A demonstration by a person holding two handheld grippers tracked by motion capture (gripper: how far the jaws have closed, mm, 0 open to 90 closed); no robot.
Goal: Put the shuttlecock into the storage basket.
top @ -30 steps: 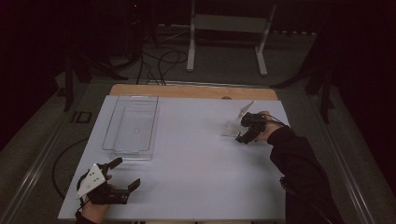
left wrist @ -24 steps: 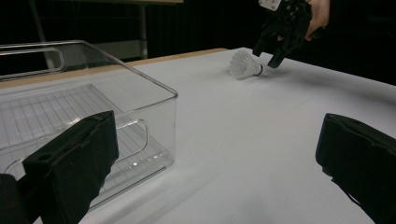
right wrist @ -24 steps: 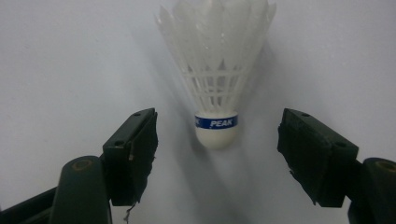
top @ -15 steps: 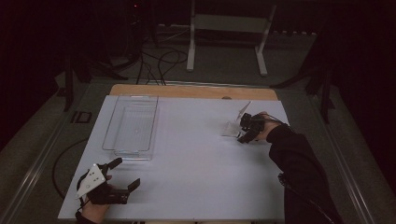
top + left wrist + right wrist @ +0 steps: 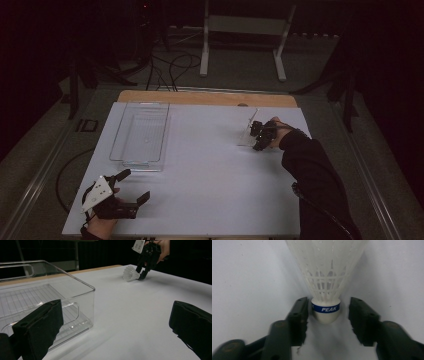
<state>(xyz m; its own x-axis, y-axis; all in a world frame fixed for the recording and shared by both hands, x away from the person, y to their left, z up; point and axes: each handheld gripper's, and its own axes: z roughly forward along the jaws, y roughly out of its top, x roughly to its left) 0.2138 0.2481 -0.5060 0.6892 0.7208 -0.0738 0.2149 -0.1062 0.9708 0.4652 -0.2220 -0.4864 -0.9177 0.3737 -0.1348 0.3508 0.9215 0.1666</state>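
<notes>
A white plastic shuttlecock (image 5: 327, 277) is lying on its side on the white bench (image 5: 210, 170), toward two o'clock on the sheet in the high view, its long axis running flat along the surface. In the right gripper view its cork base, ringed by a blue band reading "PEAK", is pointing back at the camera while the skirt is flaring away toward twelve o'clock. The right gripper (image 5: 328, 312) is straddling that base: its jaws are standing partly open, one on each side of the cork, with a narrow gap showing on both sides, so nothing is being clamped. In the left gripper view the same gripper (image 5: 143, 273) is reaching down from a hand, with the shuttlecock (image 5: 130, 274) lying at its tips.

A clear plastic bin (image 5: 141, 132) is sitting toward ten o'clock on the bench, long axis running from six to twelve, and is holding nothing; its ribbed floor is showing through the walls. The left gripper (image 5: 131, 185) is resting near the seven o'clock corner, just short of the bin, its jaws spread wide and gripping nothing.
</notes>
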